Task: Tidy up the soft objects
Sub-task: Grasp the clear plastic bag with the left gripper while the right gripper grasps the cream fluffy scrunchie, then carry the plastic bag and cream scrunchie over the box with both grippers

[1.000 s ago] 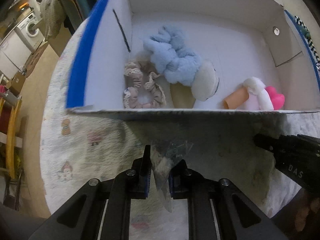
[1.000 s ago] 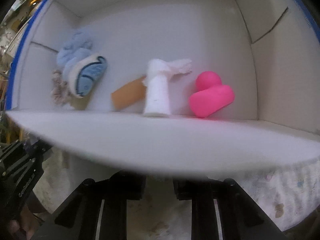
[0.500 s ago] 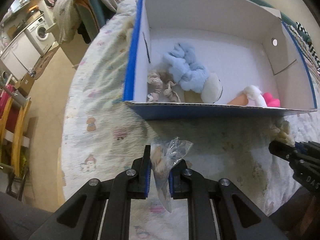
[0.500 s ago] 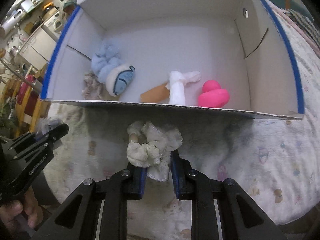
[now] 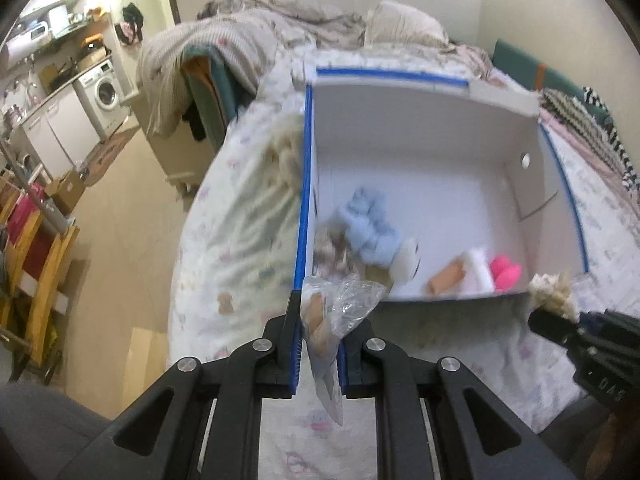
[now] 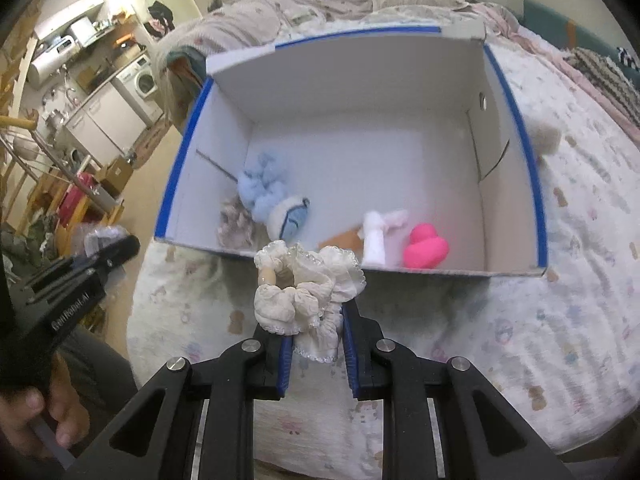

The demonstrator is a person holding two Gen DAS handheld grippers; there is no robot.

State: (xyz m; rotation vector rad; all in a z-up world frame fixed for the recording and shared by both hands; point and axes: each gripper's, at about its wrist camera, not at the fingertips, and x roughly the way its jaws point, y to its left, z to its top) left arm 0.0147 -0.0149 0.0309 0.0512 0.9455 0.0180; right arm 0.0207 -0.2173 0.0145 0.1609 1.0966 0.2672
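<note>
A white box with blue edges stands open on the bed. Inside lie a blue fluffy toy, a beige scrunchie, a white roll, a tan piece and a pink toy. My left gripper is shut on a clear plastic bag with something tan in it, held above the box's near left corner. My right gripper is shut on a white lace scrunchie, held in front of the box's near wall.
The bed has a patterned white cover. Blankets and pillows are heaped behind the box. A beige fluffy thing lies beside the box's right wall. The floor, a washing machine and wooden furniture are at the left.
Both grippers have risen and drawn back from the box with their loads, so more of the box and room shows. The things in the box have not moved.
</note>
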